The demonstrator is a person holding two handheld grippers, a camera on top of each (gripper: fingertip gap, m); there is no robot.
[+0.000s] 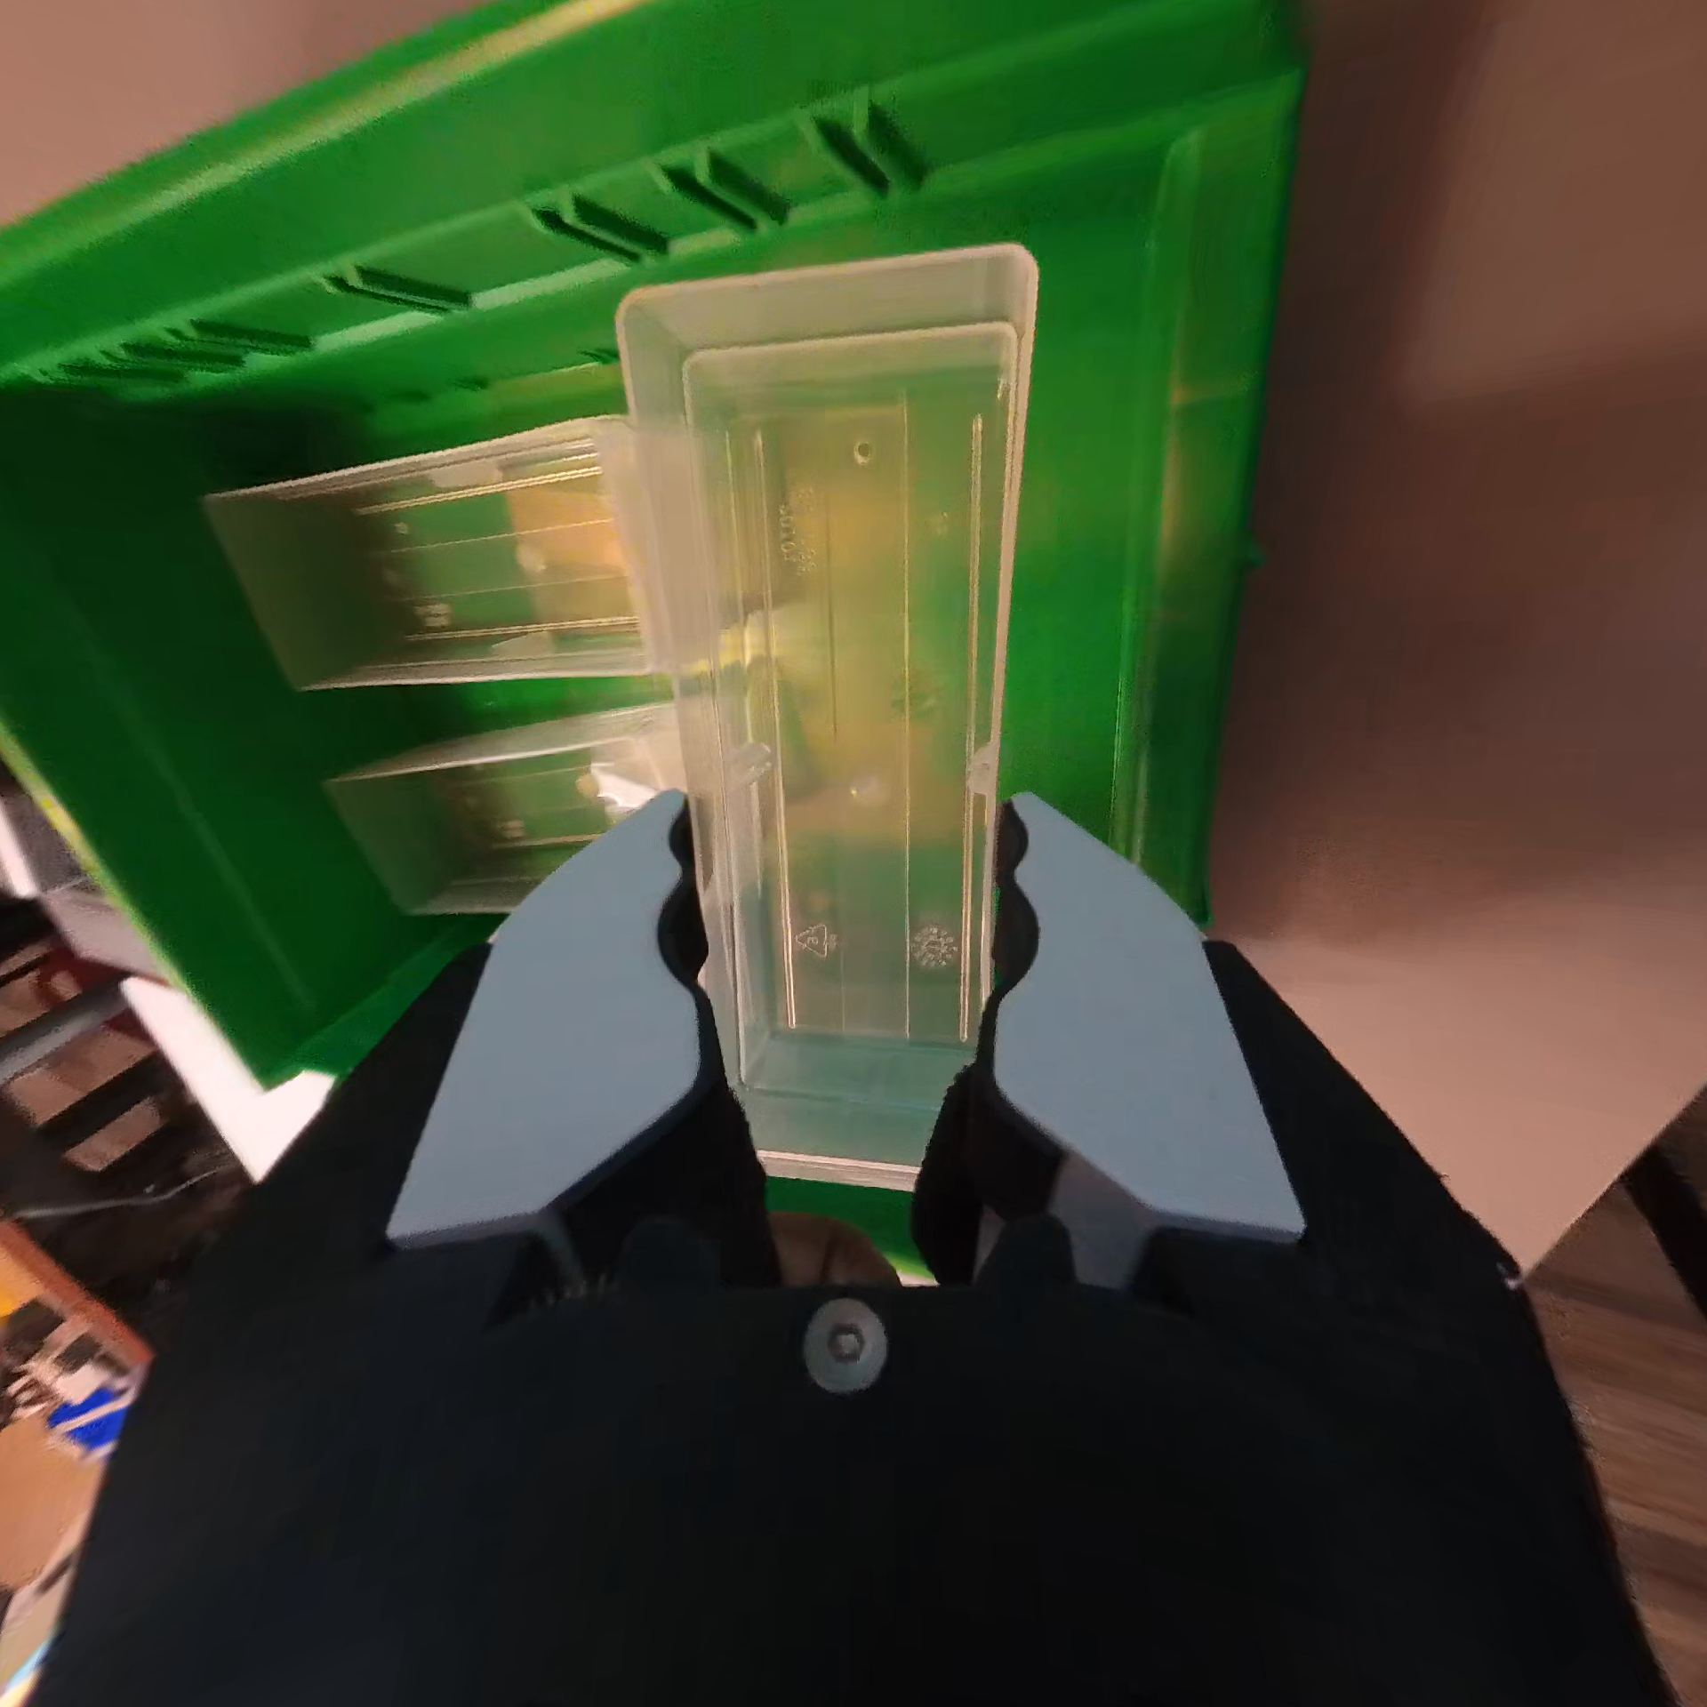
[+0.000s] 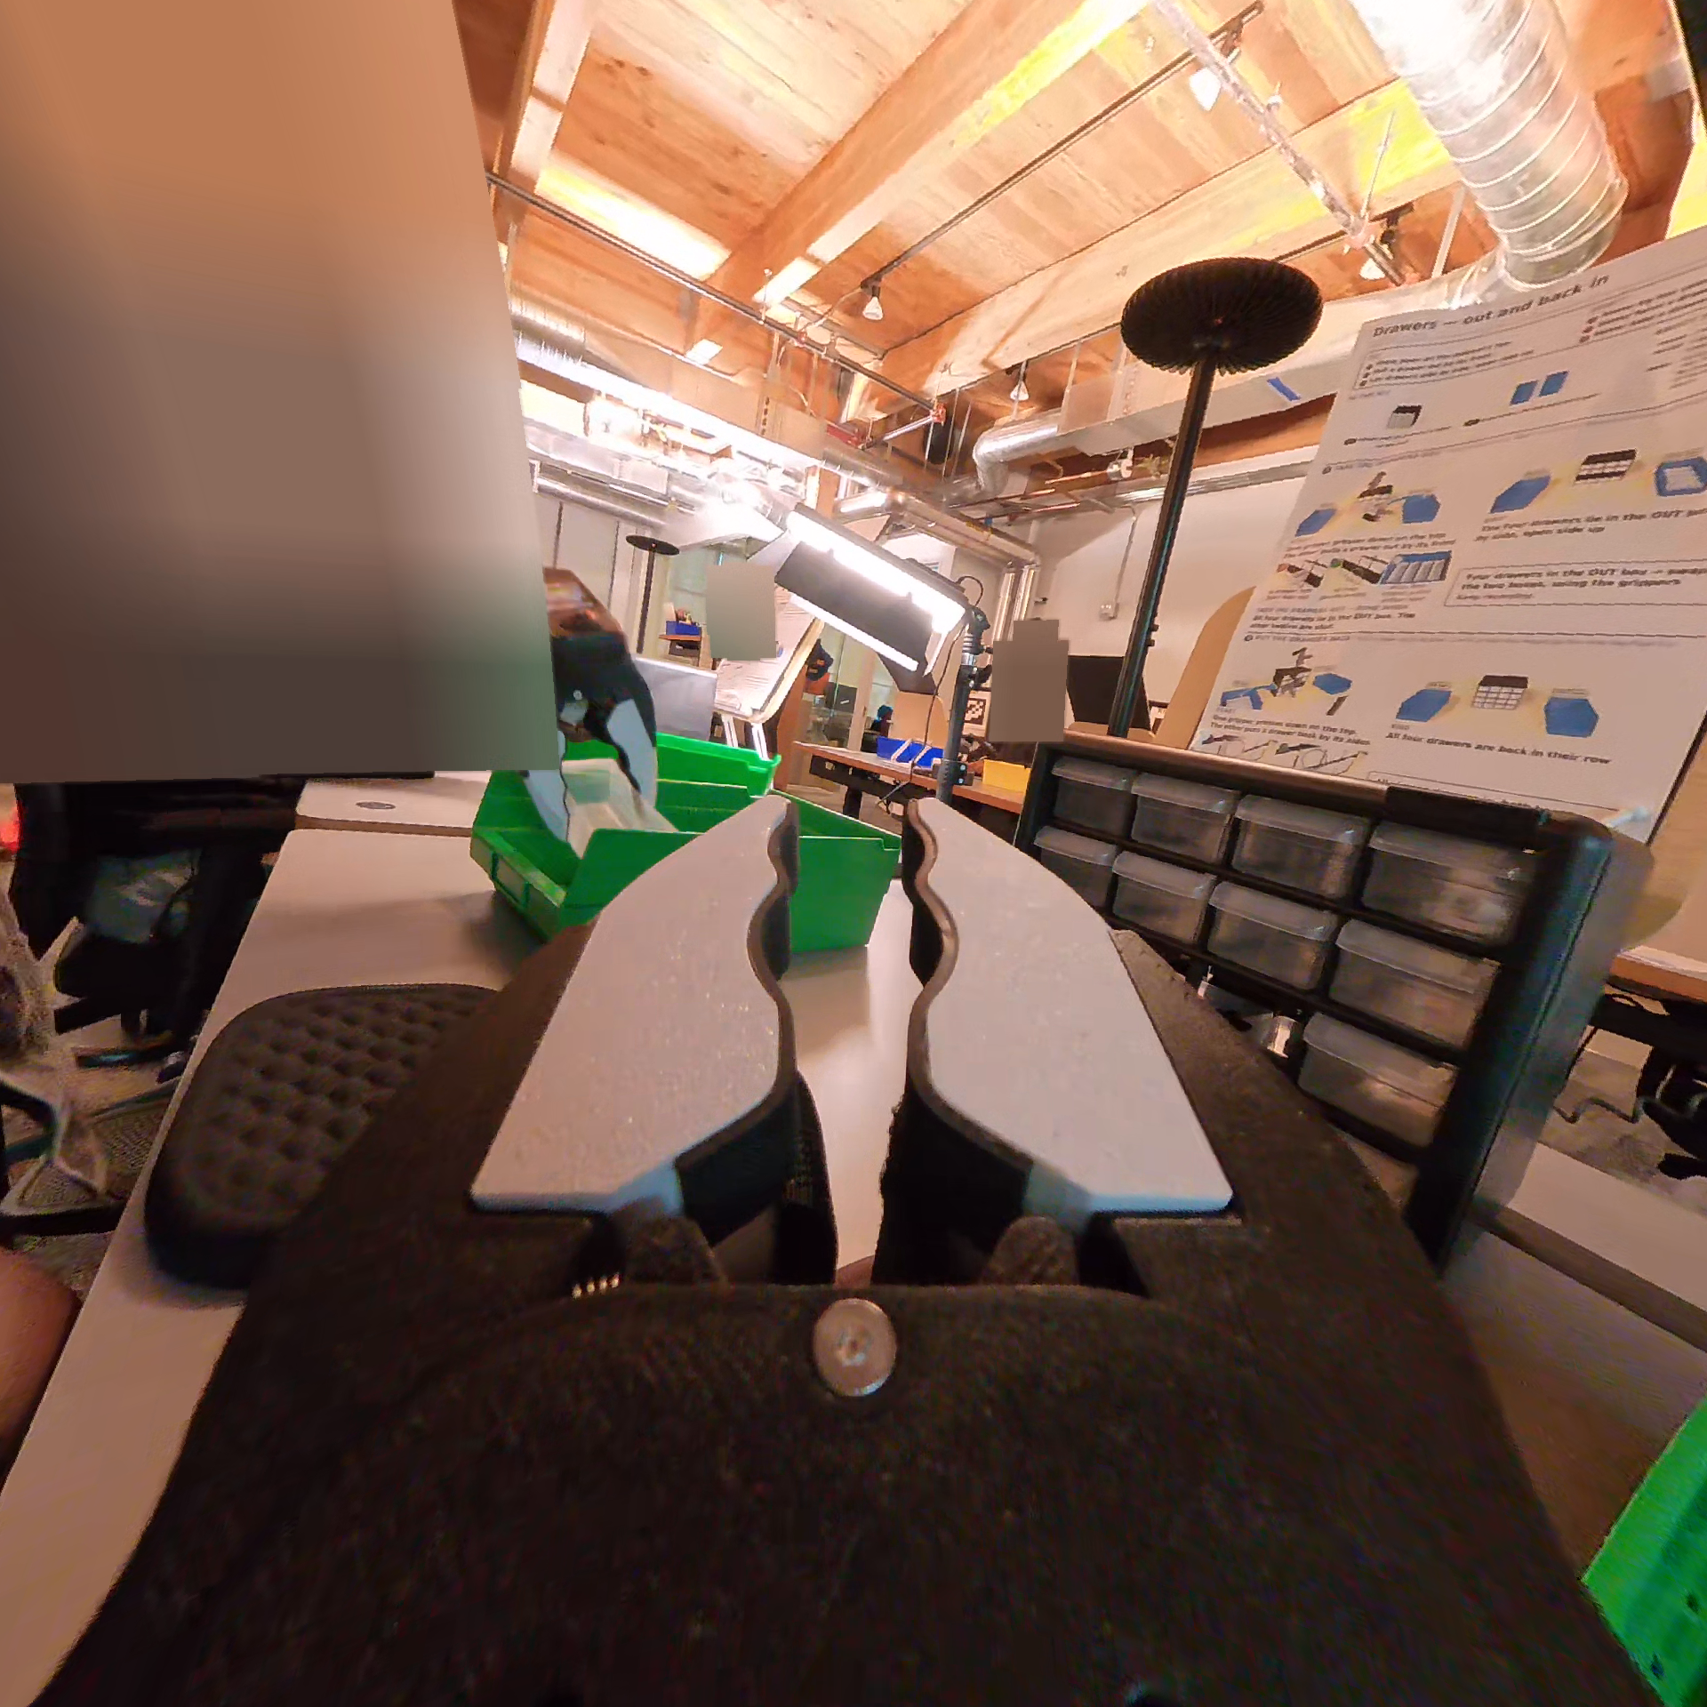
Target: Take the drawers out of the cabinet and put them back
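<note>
My left gripper (image 1: 845, 817) is shut on a clear plastic drawer (image 1: 859, 647), gripping its two long sides near one end. It holds the drawer open side up over a green bin (image 1: 1155, 462). Two more clear drawers (image 1: 443, 554) (image 1: 480, 813) lie in that bin to the left. In the right wrist view the left gripper (image 2: 596, 776) shows far off over the same bin (image 2: 831, 887). My right gripper (image 2: 848, 817) is empty, its jaws nearly together, low over the table. The black cabinet (image 2: 1293, 924) stands to its right, with clear drawers in its upper rows.
A black padded wrist rest (image 2: 305, 1108) lies on the white table (image 2: 369, 905) at the left. A second green bin (image 2: 1653, 1570) shows at the lower right corner. An instruction poster (image 2: 1496, 554) stands behind the cabinet, and a lamp pole (image 2: 1164, 554) stands beside it.
</note>
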